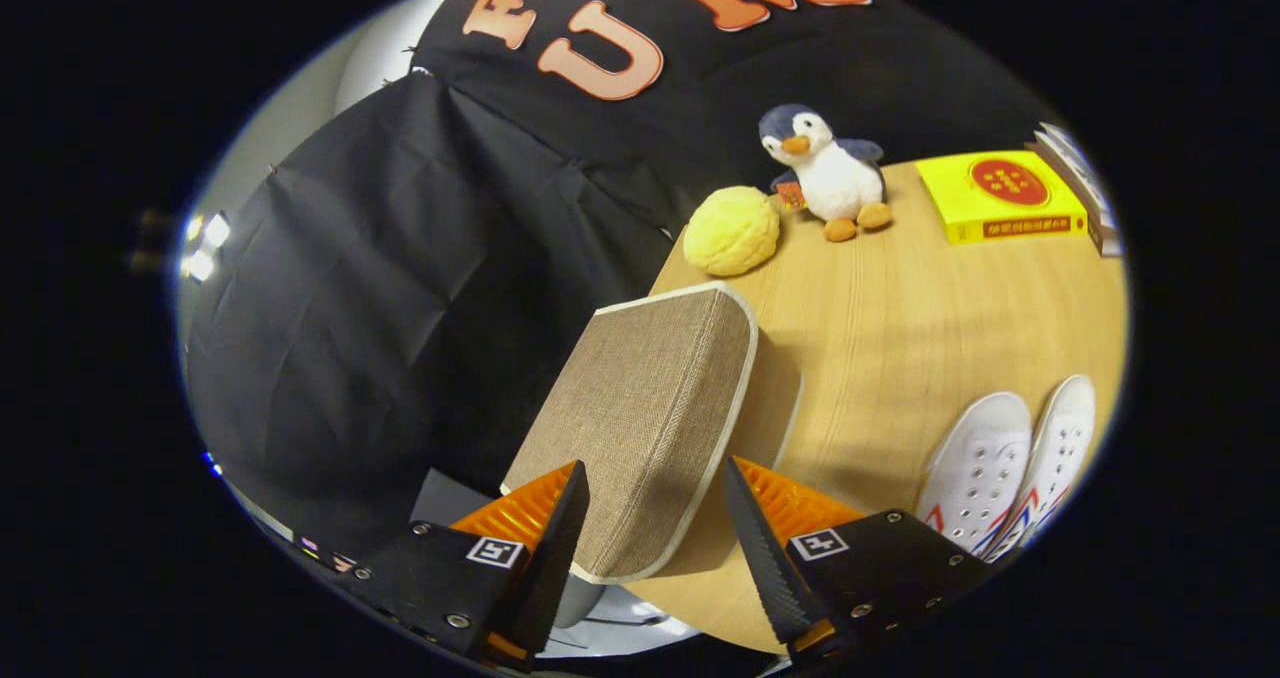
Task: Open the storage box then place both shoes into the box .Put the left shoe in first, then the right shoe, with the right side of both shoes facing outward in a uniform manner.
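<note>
Wooden table (900,318) is carrying the lidded storage box (640,423) near its edge; my gripper (655,523) is hanging spread open around its corner, both shoes (1010,468) lying just beside.

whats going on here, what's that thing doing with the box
A person's handheld tool is at the fabric storage box on the wooden table. Its fingers are spread on either side of the box's near end, not clearly pressing on it. The pair of white shoes lies on the table beside the box, not yet inside. A plush penguin, a yellow ball and a yellow box sit beyond.
</note>
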### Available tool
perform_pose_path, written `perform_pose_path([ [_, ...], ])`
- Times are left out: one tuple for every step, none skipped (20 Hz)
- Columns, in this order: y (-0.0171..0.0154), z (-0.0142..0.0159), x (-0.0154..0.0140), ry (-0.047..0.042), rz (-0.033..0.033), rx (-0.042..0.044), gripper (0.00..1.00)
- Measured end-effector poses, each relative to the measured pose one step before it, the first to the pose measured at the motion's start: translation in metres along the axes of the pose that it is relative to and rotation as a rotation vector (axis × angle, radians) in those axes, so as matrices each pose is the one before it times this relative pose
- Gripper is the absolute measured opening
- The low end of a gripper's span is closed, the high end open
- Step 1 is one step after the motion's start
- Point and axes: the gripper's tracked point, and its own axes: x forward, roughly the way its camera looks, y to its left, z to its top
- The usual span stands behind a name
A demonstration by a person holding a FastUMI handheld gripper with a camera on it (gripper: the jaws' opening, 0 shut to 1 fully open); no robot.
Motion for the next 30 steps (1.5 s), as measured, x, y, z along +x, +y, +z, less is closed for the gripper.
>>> perform_pose_path([
  [-0.00229,-0.00301,0.00589,0.00900,0.01510,0.02885,0.82],
  [-0.00141,-0.00158,0.00735,0.00904,0.01205,0.02873,0.82],
  [-0.00108,-0.00092,0.00712,0.00781,0.01548,0.03081,0.82],
  [-0.00195,0.00048,0.00936,0.01066,0.01005,0.02640,0.82],
  [-0.00174,-0.00060,0.00736,0.01146,0.01057,0.02535,0.82],
  [-0.00115,-0.00617,0.00655,0.01668,0.00607,0.02266,0.82],
  [-0.00305,-0.00327,0.00446,0.01997,0.00348,0.01808,0.82],
  [-0.00113,0.00037,0.00308,0.00445,0.02094,0.01631,0.82],
  [-0.00014,0.00149,0.00297,-0.00410,0.01692,0.02596,0.82],
  [0.00112,-0.00156,0.00227,0.00874,0.01834,0.02402,0.82],
  [0.00093,-0.00003,0.00352,0.00987,0.02019,0.02150,0.82],
  [-0.00097,-0.00215,0.00409,0.01424,0.02360,0.02559,0.82],
  [-0.00071,-0.00127,0.00302,0.01240,0.02073,0.03694,0.82],
  [0.00075,-0.00185,-0.00179,0.00365,0.01533,0.02891,0.82],
  [0.00016,0.00107,-0.00063,-0.00622,0.01142,0.01665,0.84],
  [-0.00151,-0.00005,0.00013,-0.00211,0.00263,0.01454,0.84],
  [0.00128,-0.00095,0.00005,0.00377,0.00624,0.00940,0.84],
  [0.00145,0.00093,-0.00200,-0.00572,0.00619,0.00994,0.83],
  [0.00280,0.00349,-0.00219,-0.01033,0.00711,0.01208,0.80],
  [-0.00112,0.00027,-0.00338,-0.00717,-0.00952,0.01067,0.71],
  [-0.00189,0.00146,-0.00221,-0.00463,-0.00639,0.00990,0.68],
  [0.00063,-0.00017,-0.00354,-0.00635,-0.00103,0.00281,0.66],
  [0.00170,0.00123,-0.00397,-0.00668,0.00135,0.00015,0.65],
  [0.00079,0.00149,-0.00404,-0.01019,-0.00246,-0.00487,0.62],
  [0.00067,0.00337,-0.00317,-0.01436,-0.00370,-0.00572,0.60],
  [0.00179,0.00164,-0.00602,-0.01480,0.00017,0.00064,0.47],
  [0.00103,0.00158,-0.00303,-0.01259,-0.00313,0.00035,0.42],
  [0.00522,0.00139,-0.00577,-0.00876,0.01299,0.00301,0.35],
  [0.00710,0.00177,-0.00268,-0.00764,0.02390,0.00611,0.33],
  [0.00849,0.00070,-0.00568,-0.01331,0.02660,0.00041,0.31],
])
